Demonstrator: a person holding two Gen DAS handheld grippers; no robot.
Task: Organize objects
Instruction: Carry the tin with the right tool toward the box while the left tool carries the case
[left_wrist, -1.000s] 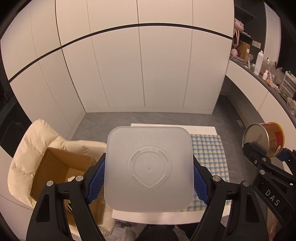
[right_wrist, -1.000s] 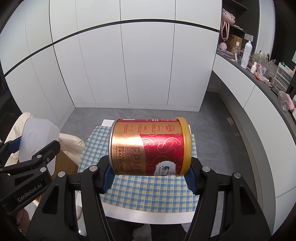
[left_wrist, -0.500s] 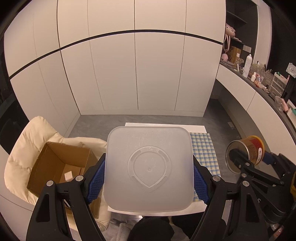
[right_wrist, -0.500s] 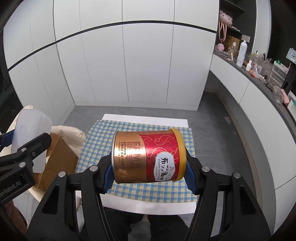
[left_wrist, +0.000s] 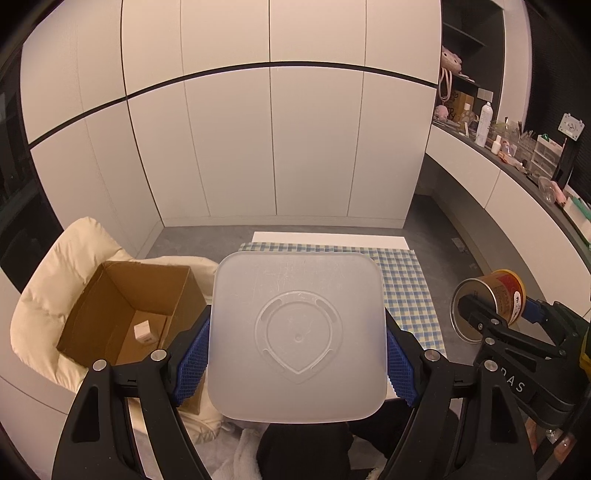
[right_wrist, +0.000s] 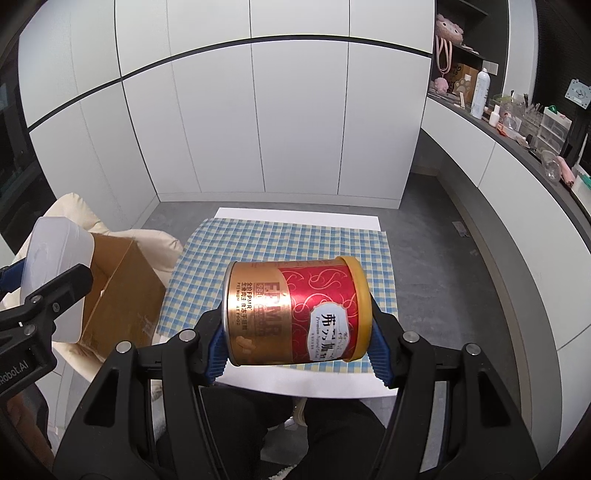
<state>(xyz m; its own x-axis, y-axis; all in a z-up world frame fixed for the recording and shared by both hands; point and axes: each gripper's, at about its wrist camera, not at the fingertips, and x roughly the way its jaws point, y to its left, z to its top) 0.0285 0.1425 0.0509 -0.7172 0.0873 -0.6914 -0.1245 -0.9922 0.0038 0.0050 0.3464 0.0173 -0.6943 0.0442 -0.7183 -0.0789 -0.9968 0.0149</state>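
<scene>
My left gripper (left_wrist: 297, 354) is shut on a frosted white plastic container (left_wrist: 297, 332), its square base facing the camera; blue pads press both sides. That container (right_wrist: 55, 258) shows at the left of the right wrist view. My right gripper (right_wrist: 297, 341) is shut on a red and gold tin can (right_wrist: 295, 312) lying sideways, yellow lid to the right. The can (left_wrist: 487, 304) also appears at the right of the left wrist view. Both are held in the air above the near end of a small table with a blue checked cloth (right_wrist: 291, 243).
An open cardboard box (left_wrist: 129, 310) with a small white item (left_wrist: 142, 332) inside sits on a cream padded chair (left_wrist: 48, 291) left of the table. White cupboards stand behind. A cluttered counter (right_wrist: 517, 133) runs along the right. A person's dark-clothed lap (right_wrist: 258, 424) is below.
Both grippers have drawn back toward the person, so more of the table and checked cloth shows beyond them. The box has come further into view. Both grips are unchanged.
</scene>
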